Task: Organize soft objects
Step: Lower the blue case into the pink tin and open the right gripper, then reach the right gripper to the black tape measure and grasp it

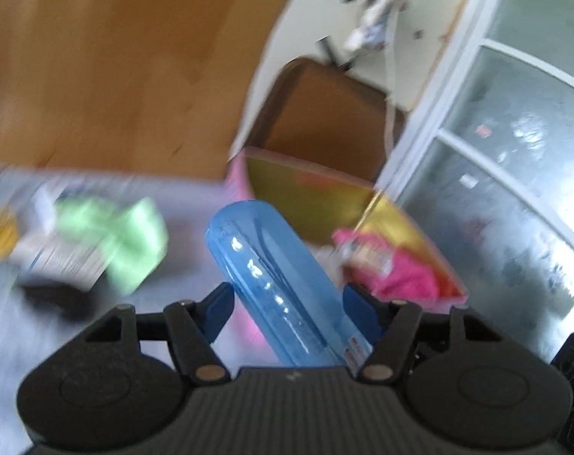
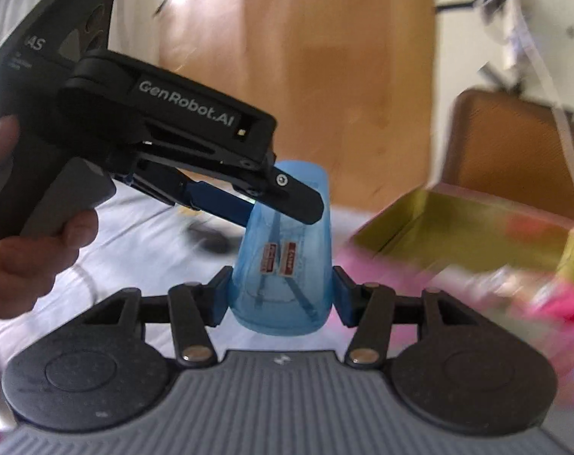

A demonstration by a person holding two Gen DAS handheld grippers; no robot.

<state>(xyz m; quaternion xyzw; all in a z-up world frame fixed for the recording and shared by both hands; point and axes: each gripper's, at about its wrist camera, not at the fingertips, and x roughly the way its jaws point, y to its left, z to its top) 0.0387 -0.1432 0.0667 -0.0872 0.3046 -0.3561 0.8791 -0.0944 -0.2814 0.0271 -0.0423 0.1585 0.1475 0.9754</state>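
Both grippers meet on one thing: a translucent blue plastic container (image 2: 283, 250), raised above a pale bed sheet (image 2: 108, 242). The right gripper (image 2: 280, 294) has its fingers closed against the container's wider rounded end, one pad on each side. The left gripper (image 1: 287, 313), held in a person's hand (image 2: 32, 250), also has the container between its fingers; in its own view the right-hand pad presses the wall, while a sliver of gap seems to show at the left-hand pad, so its hold looks partial. The right wrist view shows its fingers reaching onto the container's narrower top.

The main risk is a fumbled handover. The container's wall is smooth and tapered, so a light pinch could slide along it; if one gripper lets go before the other is firm, the container could drop onto the sheet or tip into the yellow-lined pink box (image 1: 309, 189) at an angle. Two grips pulling on different lines could also twist it loose (heavy blur hints at quick movement).

The container is clear blue, glossy, with highlights along its side and two small red-and-white stickers (image 2: 279, 259). It looks rigid rather than soft. A pink cloth (image 1: 404, 273) already lies in the box, and a green cloth (image 1: 135, 239) sits on the sheet.
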